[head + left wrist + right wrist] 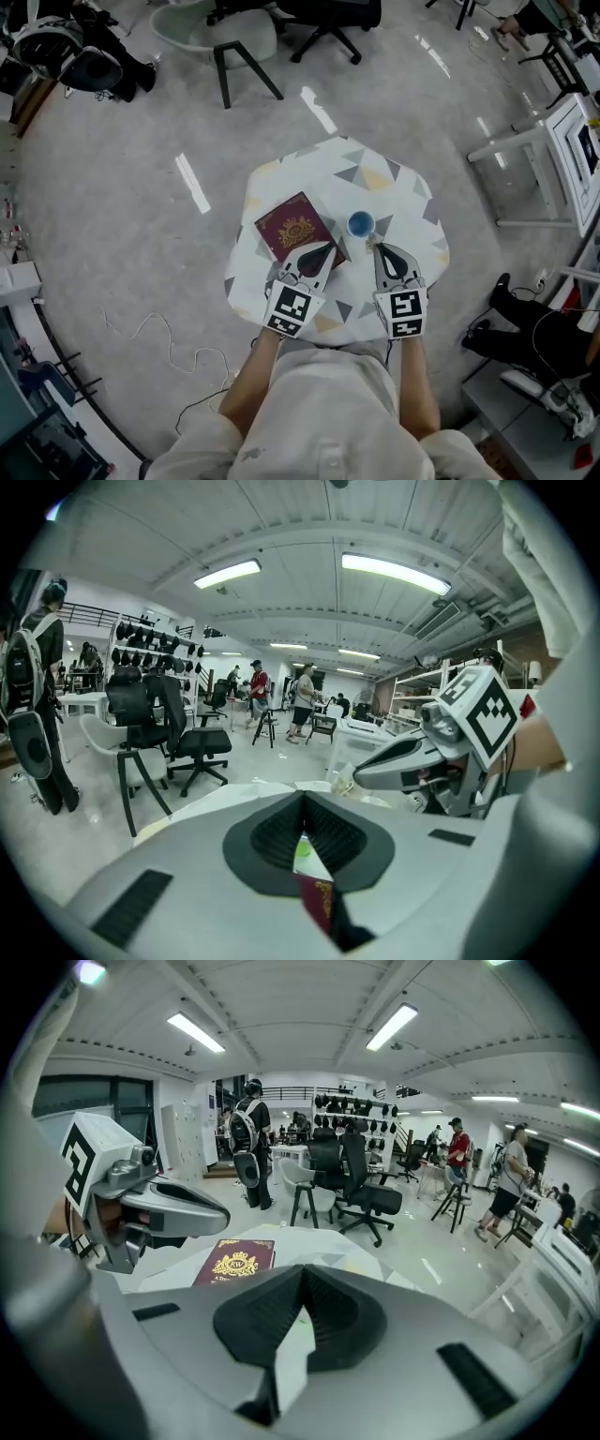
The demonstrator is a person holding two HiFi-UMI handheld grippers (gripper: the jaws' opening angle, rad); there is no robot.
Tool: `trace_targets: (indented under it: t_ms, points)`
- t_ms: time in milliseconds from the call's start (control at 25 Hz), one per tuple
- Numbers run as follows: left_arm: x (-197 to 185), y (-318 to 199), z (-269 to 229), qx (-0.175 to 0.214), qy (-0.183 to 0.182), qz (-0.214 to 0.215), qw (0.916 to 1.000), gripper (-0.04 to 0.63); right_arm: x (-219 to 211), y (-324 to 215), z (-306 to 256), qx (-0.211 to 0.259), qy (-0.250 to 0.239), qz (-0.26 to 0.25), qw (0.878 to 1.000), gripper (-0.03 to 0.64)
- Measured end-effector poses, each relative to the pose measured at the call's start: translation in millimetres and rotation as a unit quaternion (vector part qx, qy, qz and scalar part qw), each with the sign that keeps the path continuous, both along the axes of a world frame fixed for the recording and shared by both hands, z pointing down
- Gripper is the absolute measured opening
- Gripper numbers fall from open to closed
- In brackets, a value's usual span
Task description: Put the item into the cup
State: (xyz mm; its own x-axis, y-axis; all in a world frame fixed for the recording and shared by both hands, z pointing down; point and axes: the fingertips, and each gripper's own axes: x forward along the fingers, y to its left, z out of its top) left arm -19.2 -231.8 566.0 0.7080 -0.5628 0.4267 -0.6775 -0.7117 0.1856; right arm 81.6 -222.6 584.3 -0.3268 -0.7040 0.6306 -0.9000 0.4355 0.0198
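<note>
Cup (361, 224) stands just ahead of right tongs (377, 247) (both pairs closed), left tongs (325, 249) over booklet (298, 229).

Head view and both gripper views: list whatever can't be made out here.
- Blue cup contents: too small in the head view, and not clearly seen in either gripper view.
- Pale shape by the right gripper tip: blurred in the left gripper view; cup or item, cannot tell.
- Maroon booklet near corner: covered by the left gripper.
</note>
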Motion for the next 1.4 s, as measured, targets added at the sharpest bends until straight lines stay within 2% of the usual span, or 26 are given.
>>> trace_targets:
  t_ms: [600, 1400]
  points:
    - [6.9, -17.0, 33.2, -0.030, -0.026, -0.032, 0.9987, 0.012, 4.2, -23.2, 37.8, -0.031, -0.017, -0.036, 0.999, 0.005]
    - [28.5, -28.6, 49.1, -0.043, -0.025, -0.028, 0.9984, 0.012, -2.8, -36.7, 67.9, -0.060, -0.015, -0.067, 0.996, 0.005]
